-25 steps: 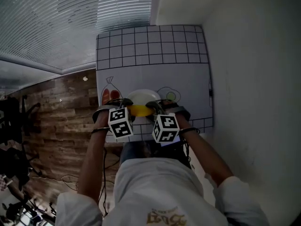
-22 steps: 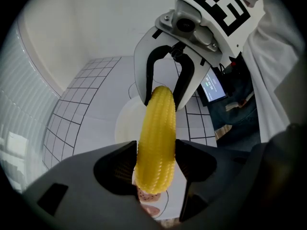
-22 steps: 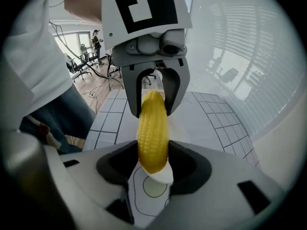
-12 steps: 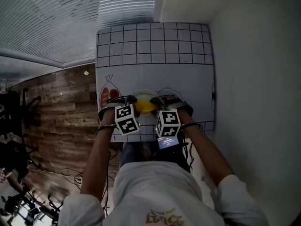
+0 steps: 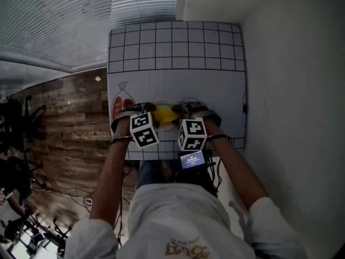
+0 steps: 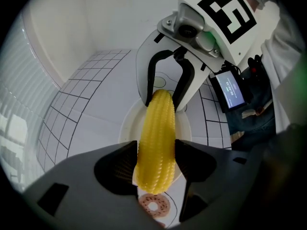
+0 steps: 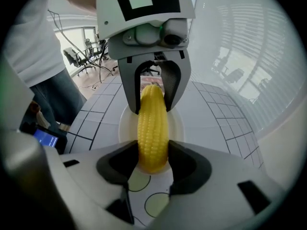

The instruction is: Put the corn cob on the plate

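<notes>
The worktop (image 5: 175, 53) is white, with a black grid and drawings of food. In the head view, just below the frame's middle, the left tongs (image 5: 151, 113) reach in from the left. The left gripper view shows their pads clamped on the near end of the corn cob (image 6: 156, 128), with a doughnut drawing (image 6: 153, 206) just below that end. The yellow cob stretches across between both tongs, over the white plate (image 5: 161, 102). Whether it touches the plate cannot be told. To its right, the right tongs (image 7: 153, 159) are clamped on the cob's other end, both pads pressing its sides. A small lit screen (image 5: 191, 159) sits below the right tongs' marker cube (image 5: 192, 135).
</notes>
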{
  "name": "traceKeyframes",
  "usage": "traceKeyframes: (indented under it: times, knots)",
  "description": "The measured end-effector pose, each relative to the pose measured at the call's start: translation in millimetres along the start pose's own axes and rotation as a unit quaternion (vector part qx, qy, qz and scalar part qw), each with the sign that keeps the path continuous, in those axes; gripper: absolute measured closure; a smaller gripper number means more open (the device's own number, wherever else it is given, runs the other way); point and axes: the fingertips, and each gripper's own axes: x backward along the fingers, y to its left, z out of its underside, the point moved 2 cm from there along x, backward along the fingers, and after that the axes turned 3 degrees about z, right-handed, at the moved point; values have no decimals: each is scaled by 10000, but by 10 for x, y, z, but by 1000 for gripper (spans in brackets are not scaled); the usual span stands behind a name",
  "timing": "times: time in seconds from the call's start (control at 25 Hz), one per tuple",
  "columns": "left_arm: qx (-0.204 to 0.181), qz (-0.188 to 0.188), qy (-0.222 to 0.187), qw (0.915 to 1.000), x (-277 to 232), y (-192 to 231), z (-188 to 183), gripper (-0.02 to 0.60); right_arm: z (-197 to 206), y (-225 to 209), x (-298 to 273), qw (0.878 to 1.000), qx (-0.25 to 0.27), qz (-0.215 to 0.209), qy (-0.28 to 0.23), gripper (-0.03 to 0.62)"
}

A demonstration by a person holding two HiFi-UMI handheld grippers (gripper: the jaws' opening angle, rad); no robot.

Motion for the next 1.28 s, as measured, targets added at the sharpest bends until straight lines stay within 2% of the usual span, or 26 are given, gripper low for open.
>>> traceKeyframes:
  times: [0.28, 0.56, 0.84, 1.08, 1.28]
  knots:
    - [83, 43, -114, 9999, 7, 15, -5, 328, 5, -26, -14, 9989, -399, -231, -32, 390]
    - [320, -64, -424, 9986, -12, 47, 3, 328, 32, -55, -26, 9976, -664, -190, -21, 387]
    - [188, -142, -748, 9969, 51, 5, 9, 321, 64, -59, 16, 9967, -789, -150, 73, 384]
    - [51, -382, -795, 9961, 140, -3, 116, 320, 88, -55, 38, 9952, -977, -25, 110, 384]
    - [49, -383, -792, 9961, 189, -22, 210, 321, 122, -55, 75, 9942, -1052, 22, 209, 377]
